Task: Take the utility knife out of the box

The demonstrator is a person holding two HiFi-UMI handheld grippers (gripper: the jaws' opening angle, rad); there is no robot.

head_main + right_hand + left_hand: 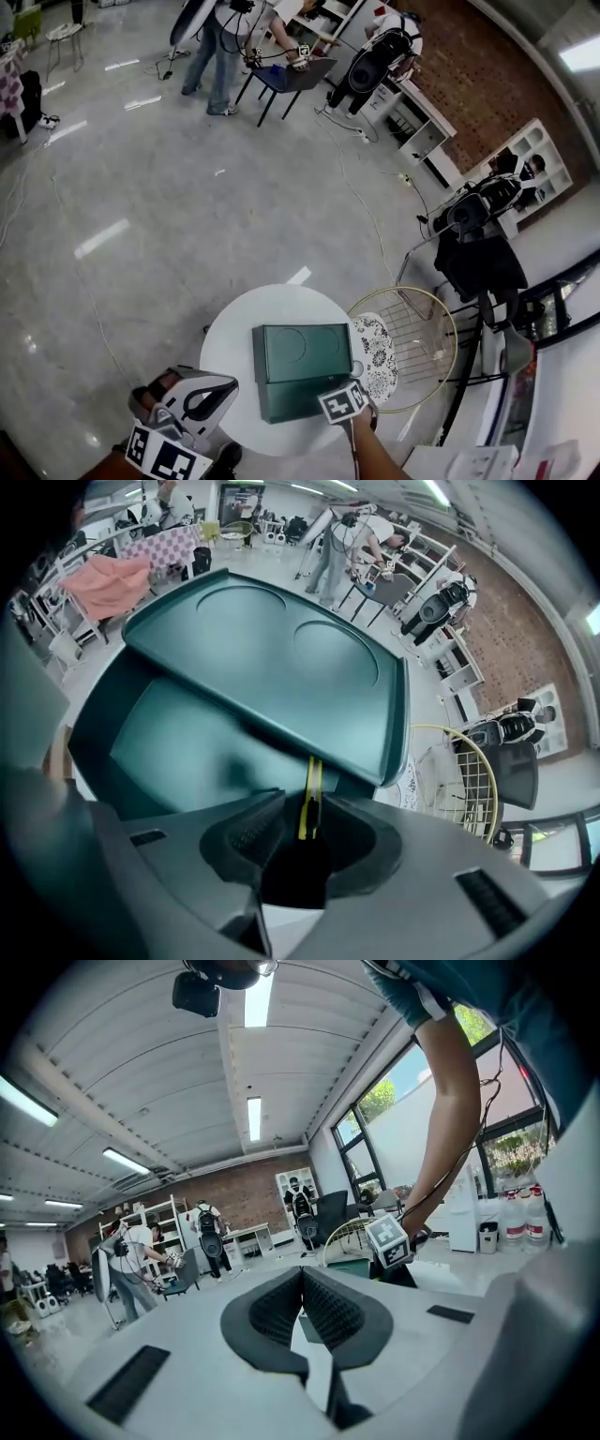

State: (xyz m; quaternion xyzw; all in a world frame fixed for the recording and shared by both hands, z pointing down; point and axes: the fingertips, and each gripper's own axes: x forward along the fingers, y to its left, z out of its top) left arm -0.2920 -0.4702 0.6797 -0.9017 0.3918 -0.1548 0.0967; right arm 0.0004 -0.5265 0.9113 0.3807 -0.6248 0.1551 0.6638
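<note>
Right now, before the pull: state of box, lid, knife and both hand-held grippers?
Box: open.
Lid: raised, tilted over the box's far side.
Utility knife: inside the box, edge-on between the right jaws, not lifted out.
Right hand-held gripper: open, jaws on either side of the knife, pads not pressing.
Left hand-held gripper: shut, nothing between its jaws.
</note>
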